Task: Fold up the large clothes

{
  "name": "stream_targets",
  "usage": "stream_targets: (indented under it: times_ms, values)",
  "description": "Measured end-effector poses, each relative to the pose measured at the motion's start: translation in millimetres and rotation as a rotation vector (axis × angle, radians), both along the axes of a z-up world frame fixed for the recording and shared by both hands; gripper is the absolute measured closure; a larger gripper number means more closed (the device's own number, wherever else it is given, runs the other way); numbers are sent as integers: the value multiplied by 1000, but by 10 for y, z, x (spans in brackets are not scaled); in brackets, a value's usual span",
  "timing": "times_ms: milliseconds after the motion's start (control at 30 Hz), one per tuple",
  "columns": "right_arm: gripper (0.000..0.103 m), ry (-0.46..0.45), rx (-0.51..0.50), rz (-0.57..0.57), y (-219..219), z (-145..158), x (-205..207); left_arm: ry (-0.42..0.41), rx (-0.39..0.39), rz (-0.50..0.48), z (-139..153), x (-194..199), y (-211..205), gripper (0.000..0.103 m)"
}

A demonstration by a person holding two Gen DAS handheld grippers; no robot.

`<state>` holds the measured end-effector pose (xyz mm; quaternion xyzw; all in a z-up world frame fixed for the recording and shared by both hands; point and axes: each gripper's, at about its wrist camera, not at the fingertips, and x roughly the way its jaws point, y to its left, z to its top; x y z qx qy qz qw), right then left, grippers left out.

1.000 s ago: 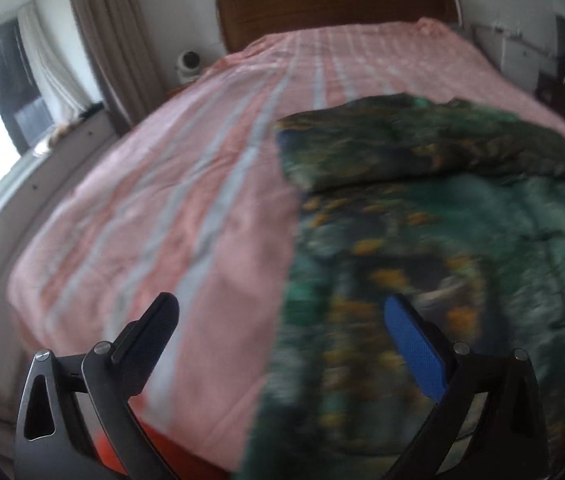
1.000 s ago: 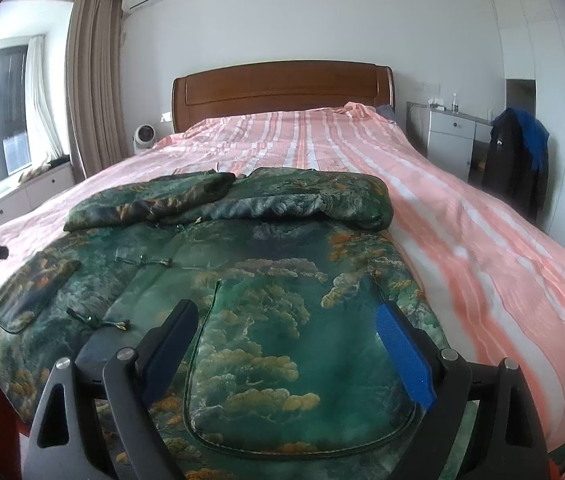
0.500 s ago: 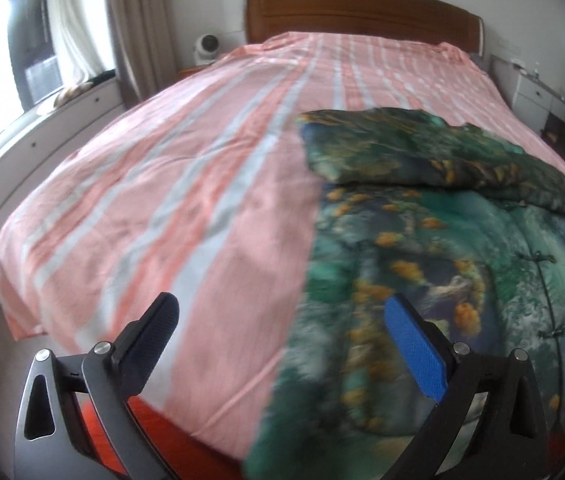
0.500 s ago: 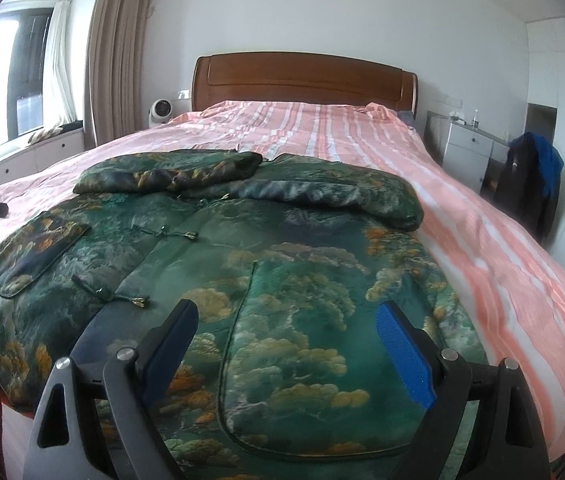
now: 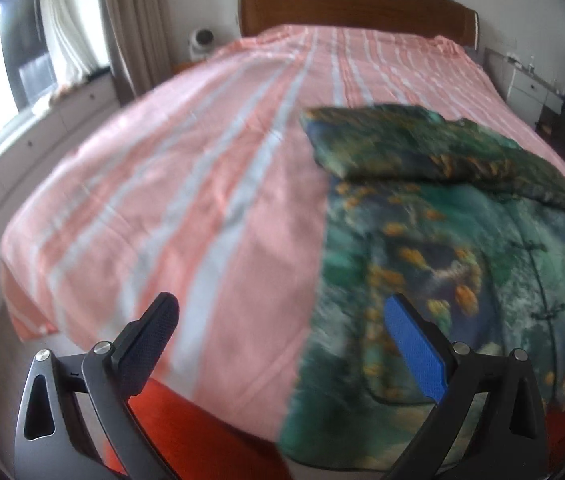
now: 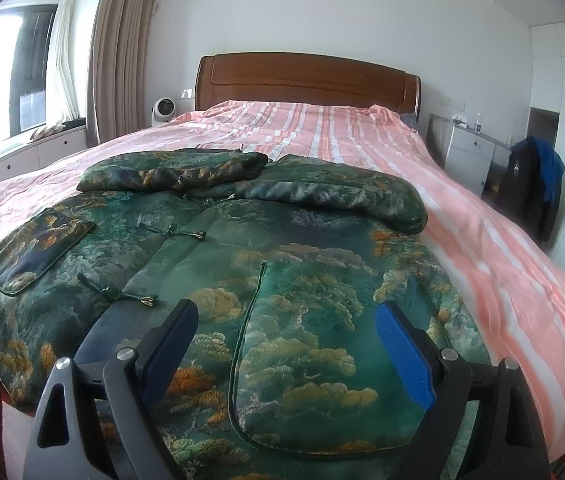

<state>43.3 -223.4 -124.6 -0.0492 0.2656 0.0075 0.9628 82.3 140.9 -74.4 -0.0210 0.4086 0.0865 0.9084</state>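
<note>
Jacket (image 6: pixel 242 264) flat on the bed (image 6: pixel 362 136), sleeves folded in. Left gripper (image 5: pixel 282 320) and right gripper (image 6: pixel 286 328) both agape, holding nothing. Next: grab the hem corners, fold upward.

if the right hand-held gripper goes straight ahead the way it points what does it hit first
Most likely the green jacket spread on the bed: the open right hand-held gripper frames its near patch pocket. How far above the cloth it is cannot be told.
</note>
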Motion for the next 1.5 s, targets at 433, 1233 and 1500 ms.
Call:
stream_targets:
  times_ms: [433,1233,1500]
  values:
    - [13,5,23,-6,-60,27,-53,75,-61,-31,-210,-39,-76,1]
    - [82,660,493,-19,-1729,-245,-86,389,-197,-231,-782,-27,-344,80]
    - [91,667,391,-2,-1573,48,-353,414,-187,-284,-524,-451,-317,93]
